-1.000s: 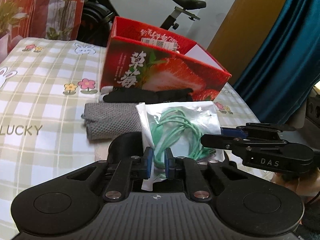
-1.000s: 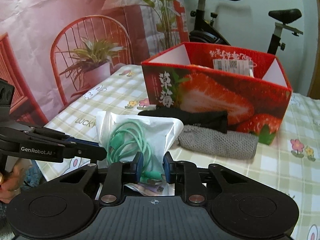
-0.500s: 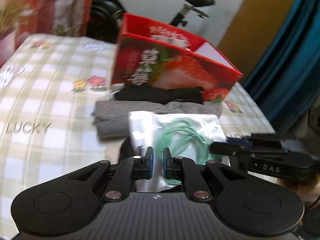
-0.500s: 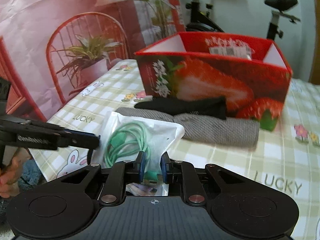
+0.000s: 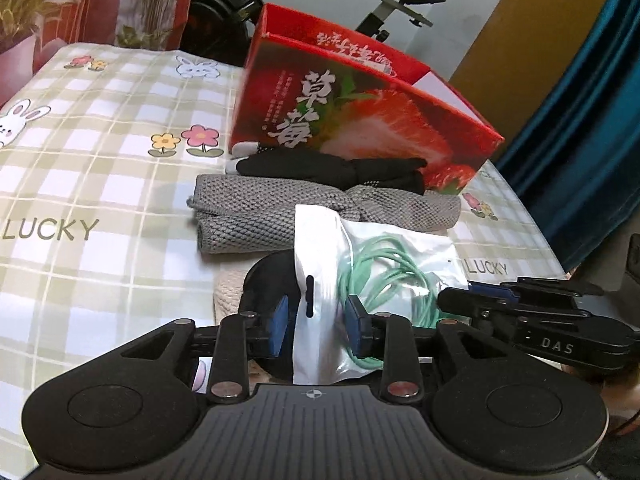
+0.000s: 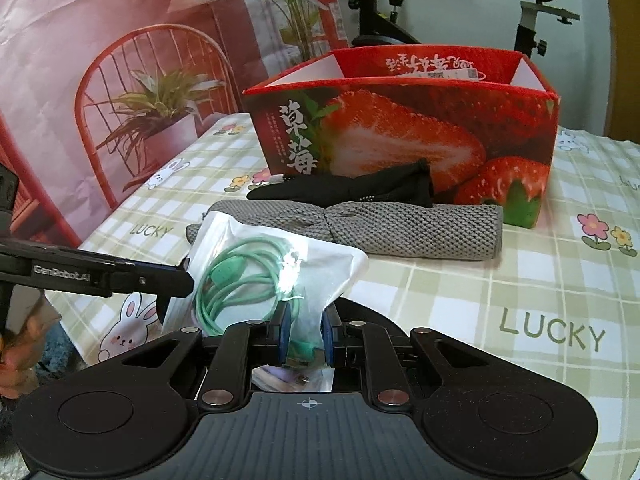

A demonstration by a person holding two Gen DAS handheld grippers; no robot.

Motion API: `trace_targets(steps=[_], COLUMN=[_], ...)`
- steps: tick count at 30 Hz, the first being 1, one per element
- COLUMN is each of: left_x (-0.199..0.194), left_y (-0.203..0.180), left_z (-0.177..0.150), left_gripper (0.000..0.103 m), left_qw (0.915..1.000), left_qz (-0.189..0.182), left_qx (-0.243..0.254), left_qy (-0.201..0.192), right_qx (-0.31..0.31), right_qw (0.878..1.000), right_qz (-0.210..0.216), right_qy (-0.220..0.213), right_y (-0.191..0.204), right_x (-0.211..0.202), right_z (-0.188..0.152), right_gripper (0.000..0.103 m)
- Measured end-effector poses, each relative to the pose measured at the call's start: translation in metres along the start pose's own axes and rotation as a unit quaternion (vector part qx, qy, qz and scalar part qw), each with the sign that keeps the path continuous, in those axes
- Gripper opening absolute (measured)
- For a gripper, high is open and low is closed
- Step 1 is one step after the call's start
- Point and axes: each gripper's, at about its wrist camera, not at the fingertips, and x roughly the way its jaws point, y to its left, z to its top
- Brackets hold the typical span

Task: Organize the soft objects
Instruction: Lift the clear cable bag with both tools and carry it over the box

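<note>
With the strawberry box (image 6: pixel 404 136) ahead apparently holding no soft items yet, the right gripper (image 6: pixel 306 330) is pinching the bagged green cable (image 6: pixel 276 276), the left gripper (image 5: pixel 318 326) is opening around its edge, while the grey cloth (image 6: pixel 396 228) and black gloves (image 6: pixel 360 190) are lying just beyond.

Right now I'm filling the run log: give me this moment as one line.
left gripper: jaws opening, pads off cable bag | right gripper: shut on cable bag | grey cloth, black gloves: before strawberry box

Red strawberry-printed box (image 6: pixel 400 128) at twelve o'clock; black gloves (image 6: pixel 352 190), grey knit cloth (image 6: pixel 400 228), mint-green cable (image 6: pixel 240 276) in white pouch (image 6: pixel 336 264); green-checked tablecloth (image 6: pixel 520 288).
</note>
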Motion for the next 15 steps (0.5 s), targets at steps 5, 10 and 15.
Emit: trace_targets(steps=[5, 10, 15], left_x=[0.007, 0.014, 0.013], left_y=[0.0, -0.009, 0.001], left_z=[0.002, 0.003, 0.004], left_gripper=[0.04, 0.04, 0.015], left_qw=[0.9999, 0.9987, 0.999], left_qz=[-0.014, -0.051, -0.04], left_qx=[0.002, 0.009, -0.017], left_qy=[-0.002, 0.002, -0.008], right_qx=[0.006, 0.002, 0.01], right_qw=[1.0, 1.0, 1.0], right_qz=[-0.001, 0.005, 0.01], right_qy=[0.0, -0.005, -0.01], right_y=[-0.003, 0.002, -0.001], right_x=[0.004, 0.005, 0.002], right_z=[-0.001, 0.0, 0.001], right_gripper=[0.015, 0.015, 0.013])
